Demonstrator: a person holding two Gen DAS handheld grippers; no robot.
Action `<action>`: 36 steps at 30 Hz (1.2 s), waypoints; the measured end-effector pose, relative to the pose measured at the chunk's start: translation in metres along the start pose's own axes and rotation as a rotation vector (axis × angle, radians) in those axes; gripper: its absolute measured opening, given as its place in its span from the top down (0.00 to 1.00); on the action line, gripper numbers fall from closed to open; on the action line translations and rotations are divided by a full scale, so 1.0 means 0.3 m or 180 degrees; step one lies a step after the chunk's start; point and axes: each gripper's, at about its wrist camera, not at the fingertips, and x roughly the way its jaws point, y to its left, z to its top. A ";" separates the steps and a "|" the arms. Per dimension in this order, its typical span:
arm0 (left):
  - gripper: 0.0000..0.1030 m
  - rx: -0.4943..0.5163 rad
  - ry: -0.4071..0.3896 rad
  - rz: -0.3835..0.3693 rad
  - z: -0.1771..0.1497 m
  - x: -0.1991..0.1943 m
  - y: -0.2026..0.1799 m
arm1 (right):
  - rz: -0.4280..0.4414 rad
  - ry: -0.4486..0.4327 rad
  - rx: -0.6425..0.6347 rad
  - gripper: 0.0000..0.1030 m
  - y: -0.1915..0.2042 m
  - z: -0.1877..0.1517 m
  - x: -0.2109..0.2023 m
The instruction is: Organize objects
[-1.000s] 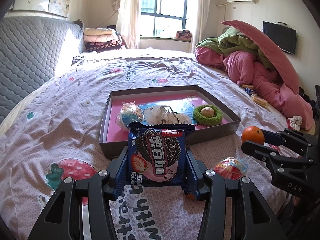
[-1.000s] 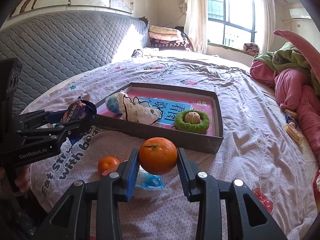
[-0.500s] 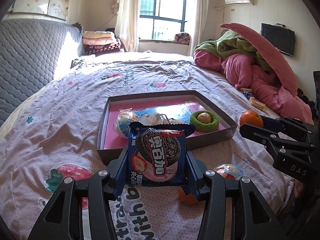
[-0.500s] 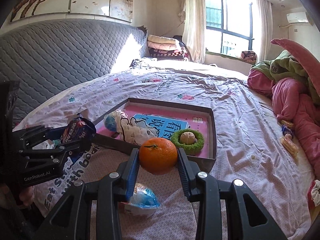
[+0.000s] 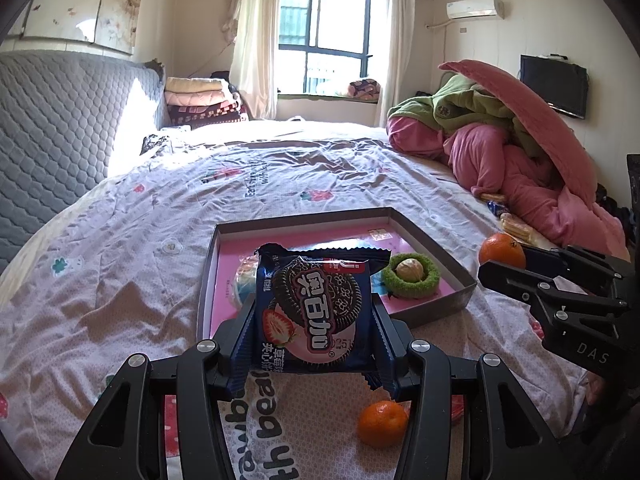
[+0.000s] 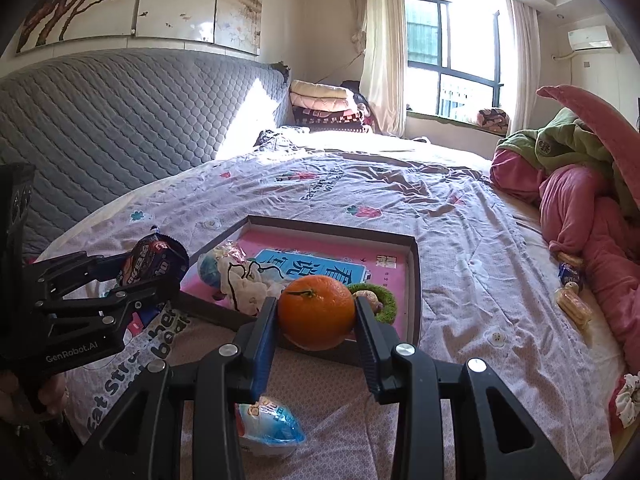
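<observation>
My left gripper (image 5: 314,320) is shut on a blue cookie packet (image 5: 312,308), held above the bed before the shallow grey box (image 5: 432,312) with a pink floor. My right gripper (image 6: 316,312) is shut on a large orange (image 6: 316,310), held above the box's near wall (image 6: 320,354). It also shows at the right of the left wrist view (image 5: 502,250). In the box lie a green ring holding a walnut (image 5: 410,272), a wrapped ball (image 6: 212,268) and a white bag (image 6: 248,288).
A small orange (image 5: 382,423) and a blue wrapped snack (image 6: 270,426) lie on the bedsheet below the grippers. Pink and green bedding (image 5: 520,152) is piled at the right with snack packets (image 6: 572,304) beside it. A grey quilted headboard (image 6: 120,120) stands at the left.
Both grippers have risen and moved forward toward the box, each keeping its object. The items on the sheet now sit lower in both views.
</observation>
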 end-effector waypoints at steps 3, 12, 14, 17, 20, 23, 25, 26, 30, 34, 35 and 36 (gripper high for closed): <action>0.49 -0.0001 -0.0016 -0.0001 0.013 0.008 0.003 | -0.0006 -0.0008 -0.0004 0.63 -0.004 0.008 0.007; 0.49 -0.0025 -0.0043 -0.0008 0.053 0.025 0.016 | -0.0029 -0.0060 -0.0004 0.63 -0.014 0.038 0.026; 0.49 -0.0033 -0.0041 -0.0005 0.058 0.030 0.020 | -0.0034 -0.0060 -0.0001 0.63 -0.019 0.045 0.032; 0.49 -0.0040 -0.0038 -0.0008 0.064 0.040 0.026 | -0.0044 -0.0057 -0.0004 0.63 -0.024 0.053 0.042; 0.49 -0.0040 -0.0043 0.0003 0.076 0.052 0.031 | -0.0062 -0.0046 -0.0001 0.63 -0.030 0.058 0.053; 0.49 -0.0042 -0.0028 0.0018 0.084 0.069 0.039 | -0.0074 -0.0035 0.0007 0.63 -0.038 0.065 0.066; 0.49 -0.0067 -0.0016 0.0028 0.091 0.081 0.049 | -0.0092 -0.0033 0.0009 0.63 -0.043 0.072 0.073; 0.49 -0.0085 -0.0009 0.0030 0.096 0.085 0.057 | -0.0092 -0.0034 0.0015 0.63 -0.047 0.077 0.078; 0.49 -0.0138 -0.0041 0.0046 0.120 0.091 0.079 | -0.0103 -0.0044 0.0014 0.63 -0.055 0.097 0.091; 0.49 -0.0166 -0.0072 0.0085 0.145 0.100 0.108 | -0.0120 -0.0056 -0.0002 0.63 -0.061 0.119 0.106; 0.49 -0.0184 -0.0077 0.0093 0.151 0.103 0.119 | -0.0122 -0.0063 -0.0010 0.63 -0.062 0.127 0.110; 0.49 -0.0194 -0.0078 0.0098 0.156 0.107 0.127 | -0.0119 -0.0069 -0.0020 0.63 -0.063 0.136 0.116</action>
